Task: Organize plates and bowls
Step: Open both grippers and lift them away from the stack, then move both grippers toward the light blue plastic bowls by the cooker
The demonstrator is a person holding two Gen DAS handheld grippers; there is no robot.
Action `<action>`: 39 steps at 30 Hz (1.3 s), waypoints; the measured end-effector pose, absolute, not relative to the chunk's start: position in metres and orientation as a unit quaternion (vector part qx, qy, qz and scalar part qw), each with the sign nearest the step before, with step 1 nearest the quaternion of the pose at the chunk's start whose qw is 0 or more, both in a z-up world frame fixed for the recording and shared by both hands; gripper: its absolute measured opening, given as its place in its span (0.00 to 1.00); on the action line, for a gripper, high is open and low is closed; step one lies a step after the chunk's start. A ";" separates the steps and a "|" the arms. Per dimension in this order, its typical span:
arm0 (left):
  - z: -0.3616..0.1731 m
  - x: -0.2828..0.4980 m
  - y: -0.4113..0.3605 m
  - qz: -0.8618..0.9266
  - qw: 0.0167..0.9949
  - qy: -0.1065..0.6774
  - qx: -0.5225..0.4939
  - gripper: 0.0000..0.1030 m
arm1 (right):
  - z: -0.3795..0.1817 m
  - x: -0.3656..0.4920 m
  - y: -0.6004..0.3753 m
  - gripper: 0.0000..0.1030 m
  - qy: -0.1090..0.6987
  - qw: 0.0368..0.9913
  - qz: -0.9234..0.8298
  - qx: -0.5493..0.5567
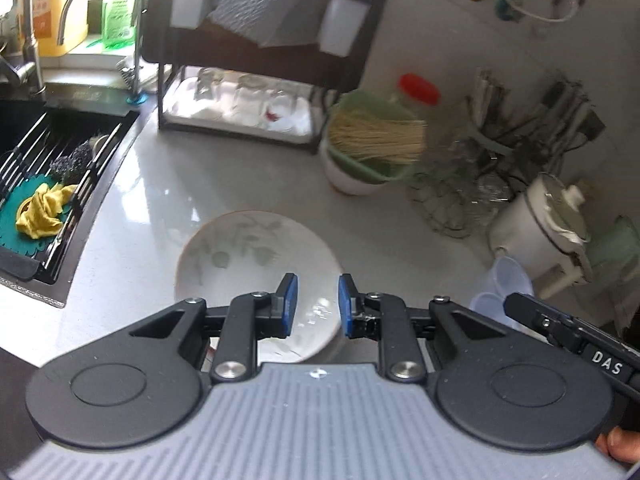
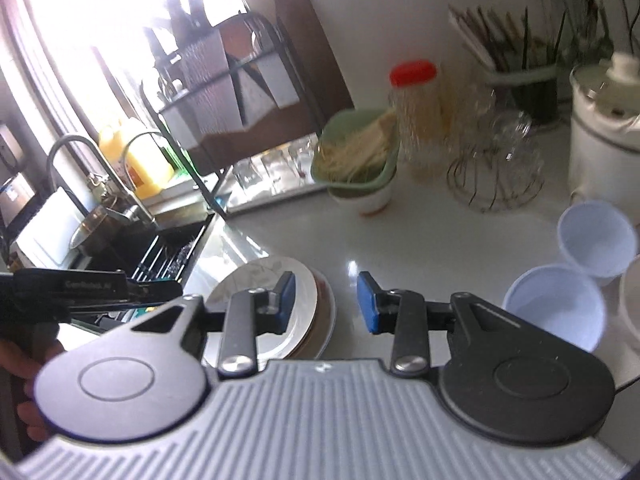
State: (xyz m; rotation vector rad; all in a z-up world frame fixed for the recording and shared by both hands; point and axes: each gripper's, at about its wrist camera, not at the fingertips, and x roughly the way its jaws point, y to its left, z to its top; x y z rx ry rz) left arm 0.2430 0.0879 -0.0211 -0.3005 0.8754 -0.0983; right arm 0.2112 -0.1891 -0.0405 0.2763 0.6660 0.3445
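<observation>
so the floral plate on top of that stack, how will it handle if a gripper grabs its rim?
The floral plate looks like glazed ceramic: probably rigid, fairly heavy for its size, and breakable if dropped. Its glossy surface reflects light, so the rim may slip between the pads. It rests on other plates on the countertop, so a push would likely slide it rather than tip it.

My left wrist camera sits just behind its own blue-padded fingers and looks steeply down on the pale grey stone countertop [image 1: 160,184], with the black sink [image 1: 24,152] at its left edge. My right wrist camera looks down less steeply from further right. Both share the white leaf-patterned plate [image 1: 248,256] [image 2: 260,276], the black two-tier dish rack [image 1: 256,60] [image 2: 240,92] and the red-capped jar [image 1: 418,88] [image 2: 414,92].
</observation>
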 end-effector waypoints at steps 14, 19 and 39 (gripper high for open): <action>-0.004 0.207 0.073 -0.107 0.893 0.420 -0.119 0.23 | -0.024 0.164 -0.180 0.36 0.301 0.935 0.121 0.144; -0.004 0.202 0.082 -0.124 0.896 0.412 -0.107 0.23 | -0.024 0.153 -0.170 0.36 0.296 0.941 0.092 0.135; -0.035 0.240 0.038 -0.205 0.871 0.437 -0.090 0.24 | -0.056 0.145 -0.204 0.37 0.327 0.931 -0.041 0.159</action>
